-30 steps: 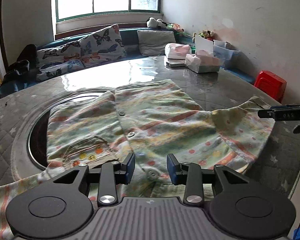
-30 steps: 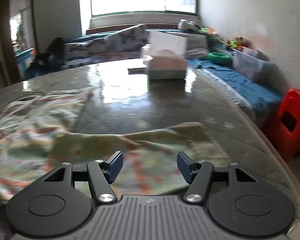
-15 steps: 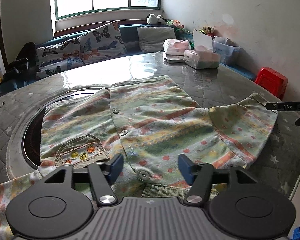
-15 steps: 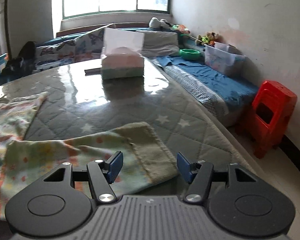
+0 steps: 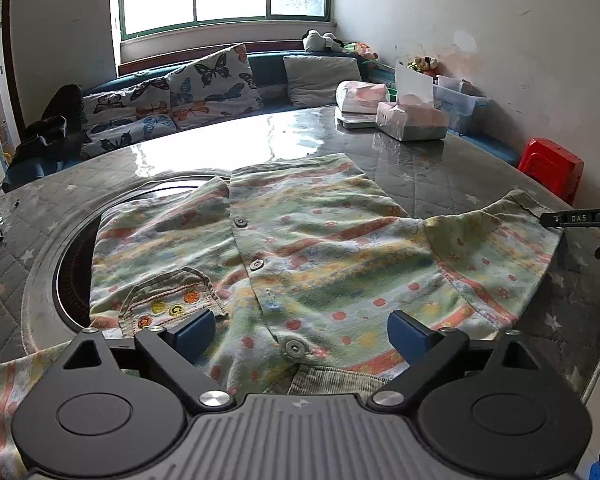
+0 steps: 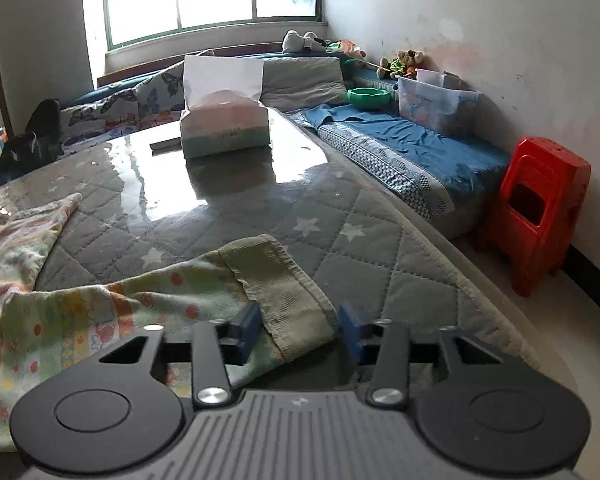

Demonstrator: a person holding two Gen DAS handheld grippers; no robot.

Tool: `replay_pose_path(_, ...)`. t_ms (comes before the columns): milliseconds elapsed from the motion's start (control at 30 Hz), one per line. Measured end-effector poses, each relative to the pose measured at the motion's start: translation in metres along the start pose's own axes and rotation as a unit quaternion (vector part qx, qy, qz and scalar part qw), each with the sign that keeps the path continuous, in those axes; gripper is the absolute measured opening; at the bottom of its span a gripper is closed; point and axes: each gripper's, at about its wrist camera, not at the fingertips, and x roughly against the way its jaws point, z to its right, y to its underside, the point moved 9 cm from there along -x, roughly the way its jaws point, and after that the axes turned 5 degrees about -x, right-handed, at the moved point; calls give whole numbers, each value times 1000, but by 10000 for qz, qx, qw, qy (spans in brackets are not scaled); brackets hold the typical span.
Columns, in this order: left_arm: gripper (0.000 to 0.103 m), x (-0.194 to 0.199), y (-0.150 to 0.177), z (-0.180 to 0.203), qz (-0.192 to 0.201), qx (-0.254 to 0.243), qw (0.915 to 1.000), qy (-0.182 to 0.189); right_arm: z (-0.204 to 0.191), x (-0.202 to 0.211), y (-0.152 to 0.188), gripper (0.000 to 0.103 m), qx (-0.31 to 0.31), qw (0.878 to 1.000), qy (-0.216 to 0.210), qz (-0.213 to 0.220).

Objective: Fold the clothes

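1. While the shirt [image 5: 300,248] lies spread front-up on the grey quilted table [image 5: 440,172], the left gripper [image 5: 300,330] hangs over its near collar end, fingers wide apart, gripping nothing.
2. Shirt: pale green with striped, dotted print, buttons down the middle, chest pocket [image 5: 172,304] by the left fingertip; part of it covers the table's round dark inset [image 5: 70,272].
3. Right gripper [image 6: 298,330] fingers spread, set either side of the ribbed sleeve cuff [image 6: 284,292]; the left blue pad [image 6: 246,330] sits at or over the fabric, the right pad just clear of the cuff. Not pinching.
4. Left view: the right gripper's black tip sits at the sleeve end near the table's right edge.
5. Sleeve lies flat near the table's edge.
6. Far side of table: tissue box [image 6: 224,128], another tissue pack [image 5: 362,96].
7. Beyond: red stool [image 6: 540,208], bench with butterfly cushions [image 5: 204,84], clear storage bin [image 6: 436,104], green bowl [image 6: 369,98].
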Motion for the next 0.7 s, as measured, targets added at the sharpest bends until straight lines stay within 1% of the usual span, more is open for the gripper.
replay_pose_path(33, 97, 0, 0, 0, -9, 11, 10000, -8, 0, 1, 0, 31, -14, 10000, -27, 2)
replay_pose_path(67, 97, 0, 1, -1, -13, 20, 10000, -14, -1, 1, 0, 27, -28, 10000, -54, 5)
replay_pose_path(133, 98, 0, 1, -2, -19, 35, 10000, -28, -1, 3, 0, 15, -57, 9999, -107, 9)
replay_pose_path(200, 99, 0, 2, -2, -15, 39, 10000, -43, -2, 4, -1, 10, -85, 9998, -161, 16)
replay_pose_path(300, 100, 2, 2, -4, -3, 44, 10000, -79, -8, 13, -4, 8, -120, 9995, -256, 106)
replay_pose_path(367, 100, 3, 3, -7, 0, 68, 9999, -104, -18, 26, -12, 8, -99, 9989, -392, 256)
replay_pose_path(567, 100, 6, 7, -17, 13, 177, 9997, -177, -61, 66, -37, 7, 159, 9928, -1021, 615)
replay_pose_path(700, 100, 10, 11, -26, 28, 284, 9993, -224, -110, 90, -55, 7, 508, 9828, -1593, 779)
